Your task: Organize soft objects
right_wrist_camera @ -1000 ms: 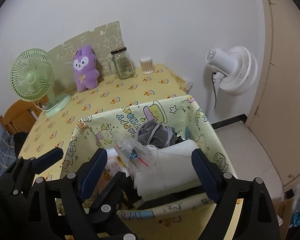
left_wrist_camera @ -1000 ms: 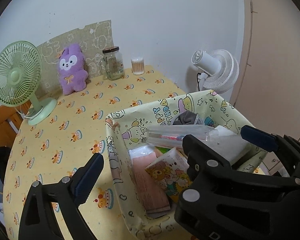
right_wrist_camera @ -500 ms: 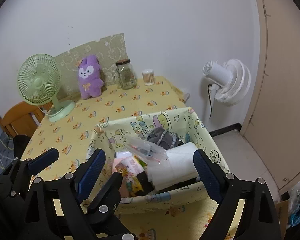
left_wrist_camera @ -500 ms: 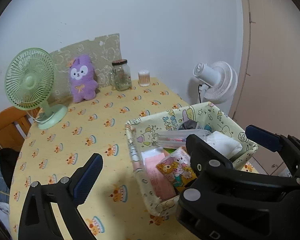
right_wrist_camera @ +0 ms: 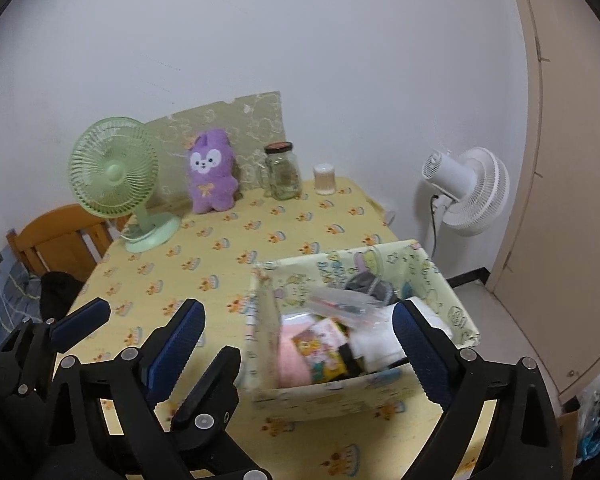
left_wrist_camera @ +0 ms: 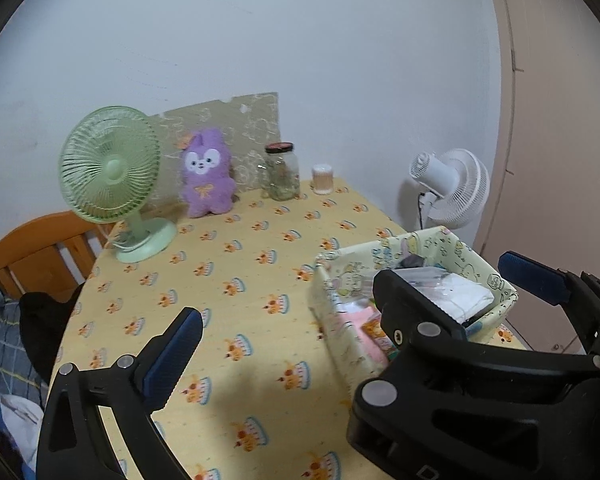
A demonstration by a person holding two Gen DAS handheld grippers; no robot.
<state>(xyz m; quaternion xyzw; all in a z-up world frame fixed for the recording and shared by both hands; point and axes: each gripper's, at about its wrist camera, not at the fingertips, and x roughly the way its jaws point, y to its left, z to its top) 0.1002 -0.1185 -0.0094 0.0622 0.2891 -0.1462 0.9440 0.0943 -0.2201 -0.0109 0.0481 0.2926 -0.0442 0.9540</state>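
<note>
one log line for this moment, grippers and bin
left gripper: open, empty | right gripper: open, empty | fabric bin: on table, filled | purple plush: upright by wall

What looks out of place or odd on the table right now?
The purple plush stands alone by the wall between the green fan and glass jar, outside the fabric bin. The bin is heaped untidily. Nothing looks spilled or damaged.
</note>
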